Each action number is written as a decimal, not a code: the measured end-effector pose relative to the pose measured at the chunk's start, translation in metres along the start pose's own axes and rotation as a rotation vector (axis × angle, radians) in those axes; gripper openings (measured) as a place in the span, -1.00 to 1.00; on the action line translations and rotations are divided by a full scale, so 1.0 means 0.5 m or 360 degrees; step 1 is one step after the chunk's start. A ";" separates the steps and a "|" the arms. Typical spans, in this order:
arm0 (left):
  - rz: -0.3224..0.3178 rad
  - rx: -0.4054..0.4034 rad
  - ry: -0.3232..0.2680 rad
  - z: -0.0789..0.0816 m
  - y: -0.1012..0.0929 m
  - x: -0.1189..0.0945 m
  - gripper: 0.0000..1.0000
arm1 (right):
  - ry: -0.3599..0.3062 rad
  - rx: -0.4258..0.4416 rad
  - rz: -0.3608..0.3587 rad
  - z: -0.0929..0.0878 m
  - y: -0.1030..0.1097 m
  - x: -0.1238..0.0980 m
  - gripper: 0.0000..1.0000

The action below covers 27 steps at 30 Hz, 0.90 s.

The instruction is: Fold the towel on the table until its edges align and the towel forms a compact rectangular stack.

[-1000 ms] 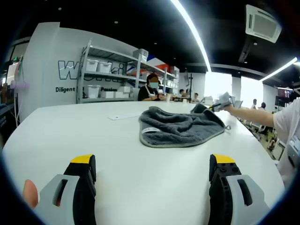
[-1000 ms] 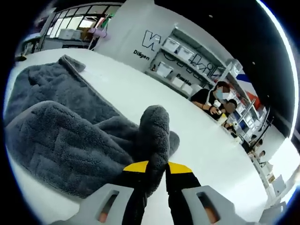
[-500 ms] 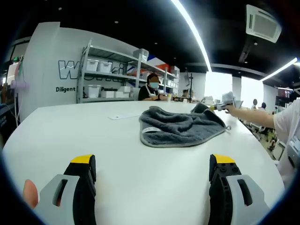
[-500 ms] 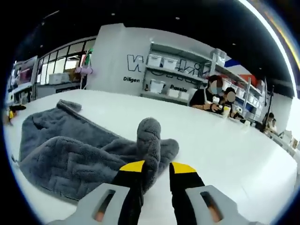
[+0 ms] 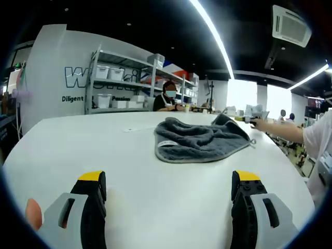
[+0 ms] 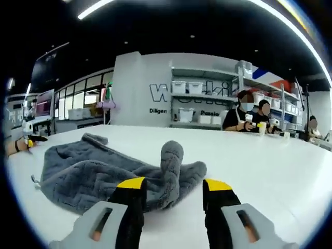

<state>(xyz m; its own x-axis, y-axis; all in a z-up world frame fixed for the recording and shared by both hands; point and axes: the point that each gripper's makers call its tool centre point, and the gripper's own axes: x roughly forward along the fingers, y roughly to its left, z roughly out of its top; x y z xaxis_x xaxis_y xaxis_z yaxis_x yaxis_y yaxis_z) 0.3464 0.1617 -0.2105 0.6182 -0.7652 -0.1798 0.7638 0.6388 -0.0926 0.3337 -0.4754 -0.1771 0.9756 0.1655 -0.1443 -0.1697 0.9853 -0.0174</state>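
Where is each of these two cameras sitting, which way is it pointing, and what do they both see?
Left gripper view: rides on the left gripper, low over the white table, facing the grey towel across it; its jaws stand wide apart, and the person's outstretched arm shows at right.
Right gripper view: rides on the right gripper, close behind the towel, facing the shelving; its open jaws flank an upright towel fold.
Shared: the towel, the table, the shelving and the seated people.

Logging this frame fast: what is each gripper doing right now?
Left gripper: open, holding nothing, over the bare table.
Right gripper: open, a raised fold of the grey towel standing between its jaws, not clamped.
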 end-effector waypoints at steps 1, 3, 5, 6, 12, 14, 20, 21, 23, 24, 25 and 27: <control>0.0000 0.0001 0.0000 0.000 -0.001 0.000 0.99 | -0.0006 0.0004 0.0018 -0.004 0.004 -0.003 0.13; 0.0001 0.0001 0.0002 -0.001 -0.001 0.000 0.99 | -0.0029 -0.0002 0.0053 -0.013 0.026 -0.010 0.25; 0.0002 -0.0002 0.0001 -0.001 -0.001 -0.001 0.99 | -0.0034 -0.0003 0.0072 -0.022 0.039 -0.015 0.39; 0.0001 -0.0003 0.0001 -0.001 -0.001 -0.001 0.99 | -0.0039 -0.0003 0.0081 -0.026 0.042 -0.017 0.48; 0.0005 -0.0006 0.0004 -0.002 0.000 -0.002 0.99 | -0.0141 -0.0048 0.0189 -0.019 0.059 -0.024 0.77; 0.0006 -0.0008 0.0005 -0.002 0.001 -0.002 0.99 | -0.0173 -0.0058 0.0229 -0.013 0.065 -0.026 0.87; 0.0013 -0.0012 0.0006 -0.003 0.005 -0.003 0.99 | -0.0183 -0.0085 0.0311 -0.021 0.075 -0.029 0.98; 0.0013 -0.0013 0.0007 -0.003 0.005 -0.003 0.99 | -0.0194 -0.0100 0.0338 -0.020 0.081 -0.031 0.99; 0.0010 -0.0010 0.0010 -0.003 0.006 -0.003 0.99 | -0.0197 -0.0127 0.0377 -0.021 0.089 -0.033 0.99; 0.0007 -0.0008 0.0008 -0.003 0.006 -0.003 0.99 | -0.0193 -0.0132 0.0388 -0.023 0.091 -0.033 0.99; 0.0004 -0.0005 0.0008 -0.004 0.004 -0.004 0.99 | -0.0190 -0.0139 0.0402 -0.025 0.095 -0.033 0.99; 0.0008 -0.0001 0.0015 -0.006 0.004 -0.004 0.99 | -0.0200 -0.0155 0.0429 -0.024 0.104 -0.034 0.99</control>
<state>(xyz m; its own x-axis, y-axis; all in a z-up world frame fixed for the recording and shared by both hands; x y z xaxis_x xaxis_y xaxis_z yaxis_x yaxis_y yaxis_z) 0.3463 0.1647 -0.2131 0.6204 -0.7611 -0.1893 0.7604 0.6428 -0.0924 0.3067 -0.4277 -0.1875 0.9021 0.4302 -0.0334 -0.4314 0.8976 -0.0907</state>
